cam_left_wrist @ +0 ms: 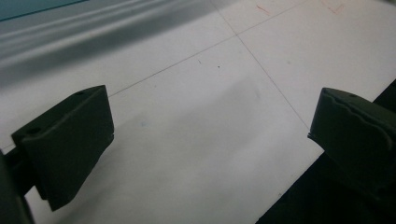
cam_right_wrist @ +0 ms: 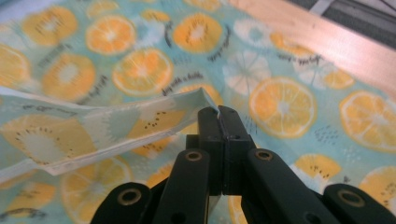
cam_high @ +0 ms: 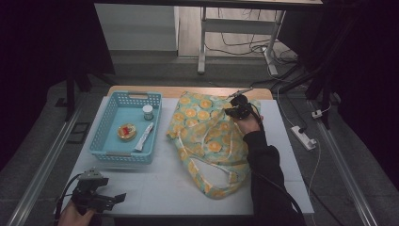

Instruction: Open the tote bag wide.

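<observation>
A pale grey tabletop (cam_high: 155,181) with a strip of bare wood along its far edge sits in a dim room, where cables trail over the grey floor beyond and a white power strip (cam_high: 303,137) lies to the right. Spread across the tabletop's right half is your soft fabric tote bag (cam_high: 209,141), turquoise and printed with orange and kiwi slices, crumpled into loose folds with its white handles looping toward you. Your right gripper (cam_high: 240,107) is at the bag's far edge, jaws clenched on a thin flap of the cloth; the right gripper view catches the flap's folded corner (cam_right_wrist: 205,95) pinched between the two black jaws, and fine script lettering printed beside the fruit. To the left of the bag stands a light-blue plastic basket (cam_high: 106,127) with latticed walls, holding a small white-lidded jar (cam_high: 147,112), a round yellow tin with red on top (cam_high: 126,132) and a white tube (cam_high: 144,138). Your left gripper (cam_high: 110,197) rests near the tabletop's near left corner, well apart from the bag, jaws released and wide; the left gripper view adds faint seam lines and small scuffs on the smooth board (cam_left_wrist: 210,116).
</observation>
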`<state>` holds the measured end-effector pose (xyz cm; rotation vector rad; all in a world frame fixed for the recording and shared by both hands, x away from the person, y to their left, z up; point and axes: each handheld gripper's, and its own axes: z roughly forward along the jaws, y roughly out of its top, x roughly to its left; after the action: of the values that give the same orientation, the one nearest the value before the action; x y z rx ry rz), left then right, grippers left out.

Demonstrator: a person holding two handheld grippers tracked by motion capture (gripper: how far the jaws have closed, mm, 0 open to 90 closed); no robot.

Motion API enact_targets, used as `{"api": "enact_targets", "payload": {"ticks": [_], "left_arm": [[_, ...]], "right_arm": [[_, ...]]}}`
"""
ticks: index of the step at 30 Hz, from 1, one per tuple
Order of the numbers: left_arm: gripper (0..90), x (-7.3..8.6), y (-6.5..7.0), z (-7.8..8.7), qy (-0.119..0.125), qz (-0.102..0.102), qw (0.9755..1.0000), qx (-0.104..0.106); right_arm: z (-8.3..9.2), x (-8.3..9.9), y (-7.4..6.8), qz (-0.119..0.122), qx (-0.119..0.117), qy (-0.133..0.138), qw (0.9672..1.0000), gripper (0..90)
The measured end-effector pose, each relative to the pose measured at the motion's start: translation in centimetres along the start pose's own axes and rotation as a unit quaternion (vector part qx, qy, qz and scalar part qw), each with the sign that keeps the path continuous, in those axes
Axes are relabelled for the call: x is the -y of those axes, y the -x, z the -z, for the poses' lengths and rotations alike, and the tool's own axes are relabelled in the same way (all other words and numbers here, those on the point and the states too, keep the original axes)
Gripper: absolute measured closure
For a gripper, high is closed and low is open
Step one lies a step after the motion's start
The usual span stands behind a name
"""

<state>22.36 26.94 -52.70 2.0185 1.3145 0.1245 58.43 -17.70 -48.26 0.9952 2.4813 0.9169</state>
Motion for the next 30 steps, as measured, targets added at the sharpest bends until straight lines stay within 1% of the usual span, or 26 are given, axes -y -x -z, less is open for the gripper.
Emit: {"api": "enact_targets", "payload": {"ticks": [2,6,8,9,11,12,13,14,15,16,20,22,24,25,27,29,30], "left_arm": [[0.0,0.0,0.0,0.0,0.0,0.0,1.0,0.0],[0.0,0.0,0.0,0.0,-0.002,-0.002,1.0,-0.001],[0.0,0.0,0.0,0.0,-0.002,-0.002,1.0,-0.002],[0.0,0.0,0.0,0.0,-0.002,-0.002,1.0,-0.001],[0.0,0.0,0.0,0.0,-0.002,-0.002,1.0,-0.002],[0.0,0.0,0.1,0.0,-0.002,-0.002,1.0,-0.003],[0.0,0.0,0.1,0.0,-0.002,-0.002,1.0,-0.003],[0.0,0.0,0.1,-0.1,-0.002,-0.001,1.0,-0.003],[0.0,0.0,0.1,-0.1,-0.002,-0.001,1.0,-0.003],[0.0,0.0,0.1,-0.1,-0.002,-0.001,1.0,-0.003],[0.0,0.0,0.0,0.0,-0.002,-0.001,1.0,-0.003],[0.0,0.0,0.1,0.0,-0.002,-0.001,1.0,-0.003],[0.0,0.0,0.1,0.0,-0.002,-0.001,1.0,-0.004],[0.0,0.0,0.1,0.0,-0.002,-0.001,1.0,-0.004],[0.0,0.0,0.1,-0.1,-0.002,-0.001,1.0,-0.004],[0.0,0.0,0.1,0.0,-0.002,-0.001,1.0,-0.003],[0.0,0.0,0.1,0.0,-0.002,-0.002,1.0,-0.004]], "right_arm": [[-0.6,0.5,0.0,-0.002,-0.001,-0.01,0.9999,89.3],[-1.4,1.5,-0.2,-0.008,-0.015,-0.018,0.9997,88.3],[-1.5,1.9,-0.3,-0.013,-0.023,-0.021,0.9994,84.6],[-1.5,2.1,-0.3,-0.015,-0.023,-0.021,0.9994,82.1],[-1.2,2.3,-0.4,-0.022,-0.03,-0.014,0.9992,74.8],[-1.1,2.4,-0.5,-0.029,-0.039,-0.013,0.9987,69.5],[-0.9,2.5,-0.6,-0.027,-0.041,-0.01,0.9987,66.4],[-0.5,2.5,-0.7,-0.024,-0.036,-0.005,0.9991,63.9],[-0.2,2.5,-0.7,-0.027,-0.036,-0.001,0.999,59.7],[0.1,2.5,-0.8,-0.034,-0.038,0.001,0.9987,55.9],[1.8,2.2,-1.0,-0.042,-0.04,0.025,0.998,44.7],[2.4,2.1,-1.3,-0.036,-0.043,0.034,0.9978,39.9],[3.0,2.0,-1.9,-0.027,-0.046,0.035,0.998,35.4],[3.3,2.0,-2.2,-0.024,-0.05,0.035,0.9978,34.6],[3.8,2.0,-2.8,-0.019,-0.063,0.033,0.9973,31.8],[4.2,1.9,-3.5,-0.015,-0.078,0.02,0.9966,30.0],[4.4,1.9,-3.8,-0.015,-0.086,0.016,0.9961,26.8]]}}
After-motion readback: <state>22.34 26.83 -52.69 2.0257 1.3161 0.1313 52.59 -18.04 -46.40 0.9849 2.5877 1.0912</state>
